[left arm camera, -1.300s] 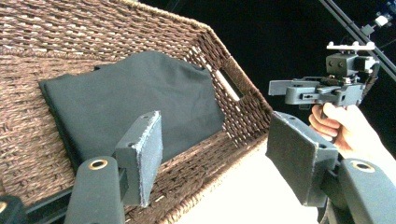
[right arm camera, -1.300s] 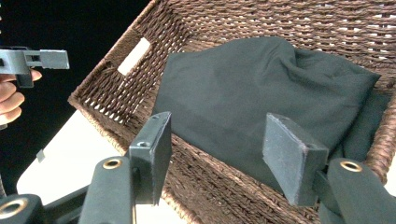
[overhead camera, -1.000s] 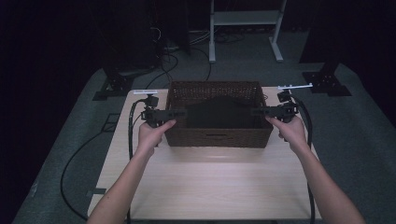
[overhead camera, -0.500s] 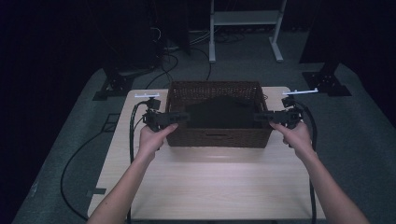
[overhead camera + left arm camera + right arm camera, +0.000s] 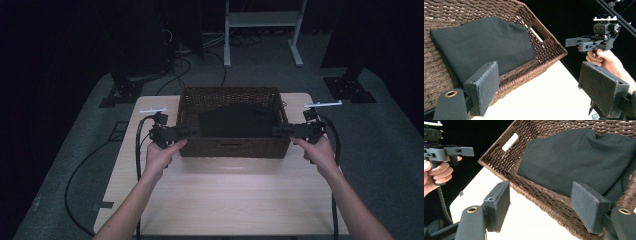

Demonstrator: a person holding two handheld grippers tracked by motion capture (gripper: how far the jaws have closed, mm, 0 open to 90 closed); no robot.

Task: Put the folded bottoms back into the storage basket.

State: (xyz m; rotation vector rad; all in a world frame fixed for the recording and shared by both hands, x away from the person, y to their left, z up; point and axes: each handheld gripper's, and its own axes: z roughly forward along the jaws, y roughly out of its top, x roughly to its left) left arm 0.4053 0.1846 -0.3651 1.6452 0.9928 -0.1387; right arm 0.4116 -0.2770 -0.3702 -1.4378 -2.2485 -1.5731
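Wicker forms the brown basket (image 5: pixel 232 145), a rectangular one with woven walls and a slot handle cut into each short end; it stands on the far half of a pale wooden table (image 5: pixel 220 200) with rounded corners. Beyond the table a white metal frame (image 5: pixel 260 20) rises from the grey carpeted floor (image 5: pixel 75 150), black stand feet (image 5: pixel 350 90) sit at both far corners, and cables trail across the floor on the left. Nothing lies between the grippers and the basket.

Inside the basket rests a folded dark cloth (image 5: pixel 484 45), soft and matte, nearly black, covering most of the bottom and riding up one wall in the right gripper view (image 5: pixel 579 157).

The left gripper (image 5: pixel 187 131) is held level at the basket's left end, its tips at the rim. Its jaws have just been opening, and its felt-faced pads (image 5: pixel 485 87) stand apart, one over the basket's inside and the other outside the wall, neither pressing on it. The right gripper (image 5: pixel 282 131) mirrors it at the right end; its jaws have likewise just been opening and straddle the near wall without pressing it.
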